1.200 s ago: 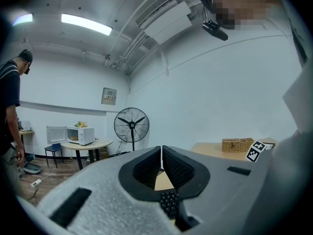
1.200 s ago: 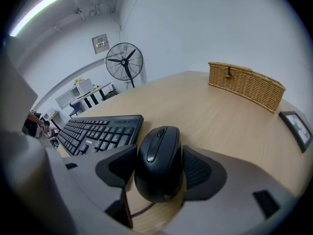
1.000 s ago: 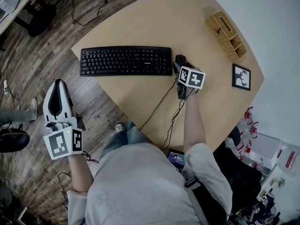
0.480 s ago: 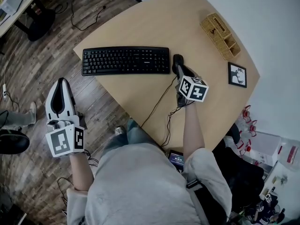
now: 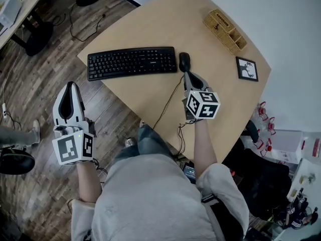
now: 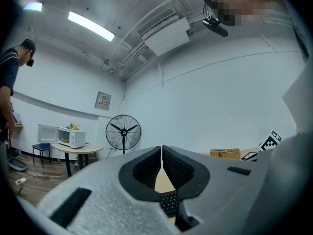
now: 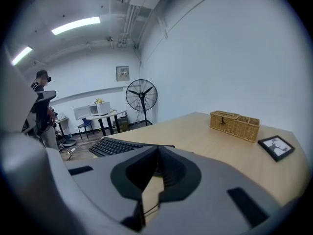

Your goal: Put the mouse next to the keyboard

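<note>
The black mouse (image 5: 184, 62) lies on the wooden table (image 5: 150, 24) just off the right end of the black keyboard (image 5: 131, 63), its cable (image 5: 168, 104) trailing toward the near edge. My right gripper (image 5: 187, 75) hovers just behind the mouse, apart from it, jaws shut with nothing between them. In the right gripper view the shut right gripper (image 7: 157, 148) hides the mouse, while the keyboard (image 7: 117, 146) shows to the left. My left gripper (image 5: 70, 86) hangs over the floor left of the table, shut and empty. In its own view the left gripper (image 6: 161, 148) has its jaws meeting.
A wicker basket (image 5: 224, 31) and a small framed picture (image 5: 247, 69) sit at the table's far right. In the right gripper view the basket (image 7: 234, 125) and frame (image 7: 276, 147) stand to the right. A fan (image 6: 123, 131) and another person (image 6: 9, 82) stand beyond.
My right gripper has drawn back from the mouse toward the near edge, leaving the mouse uncovered beside the keyboard. The left gripper stays over the floor.
</note>
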A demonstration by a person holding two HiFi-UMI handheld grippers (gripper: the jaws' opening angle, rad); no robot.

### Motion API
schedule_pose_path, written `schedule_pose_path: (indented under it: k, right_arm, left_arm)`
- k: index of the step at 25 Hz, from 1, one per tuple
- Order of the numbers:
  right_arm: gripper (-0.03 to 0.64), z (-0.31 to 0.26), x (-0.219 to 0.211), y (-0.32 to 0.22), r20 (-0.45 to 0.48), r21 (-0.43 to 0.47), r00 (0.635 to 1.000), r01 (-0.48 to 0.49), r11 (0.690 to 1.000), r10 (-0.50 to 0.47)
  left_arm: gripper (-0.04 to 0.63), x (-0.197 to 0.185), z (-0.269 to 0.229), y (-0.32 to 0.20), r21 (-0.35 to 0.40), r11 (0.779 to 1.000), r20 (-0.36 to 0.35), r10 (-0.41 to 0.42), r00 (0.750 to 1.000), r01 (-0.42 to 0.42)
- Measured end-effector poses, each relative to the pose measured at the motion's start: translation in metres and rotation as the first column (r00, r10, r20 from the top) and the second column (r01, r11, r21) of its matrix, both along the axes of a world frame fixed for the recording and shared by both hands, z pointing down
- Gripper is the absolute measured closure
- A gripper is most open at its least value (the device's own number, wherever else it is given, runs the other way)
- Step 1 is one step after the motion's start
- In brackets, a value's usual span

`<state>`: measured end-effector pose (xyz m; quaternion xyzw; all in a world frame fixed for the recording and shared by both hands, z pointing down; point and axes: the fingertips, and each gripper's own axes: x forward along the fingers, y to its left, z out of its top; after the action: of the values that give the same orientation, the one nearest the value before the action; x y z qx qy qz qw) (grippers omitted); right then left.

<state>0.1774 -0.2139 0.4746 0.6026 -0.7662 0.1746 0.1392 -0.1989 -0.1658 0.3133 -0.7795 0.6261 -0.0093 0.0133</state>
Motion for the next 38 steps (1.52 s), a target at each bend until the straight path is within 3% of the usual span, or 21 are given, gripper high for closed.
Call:
schedule_pose_path:
  k: [17,38]
  right_arm:
    - [0.601,-0.083,-0.038,0.094,-0.031,0.199,0.999,-0.014,0.980,0.021]
    - [0.601,-0.172,-0.066,0.162,-0.037,0.421,0.999,-0.011,0.907,0.029]
  left_arm:
    - [0.577,-0.002,-0.016,0.051,0.053,0.993,-0.010,0.104,0.994,-0.104]
    - [0.577,0.000,-0.028,0.094,0.084,0.983,0.004,0.162,0.987,-0.162]
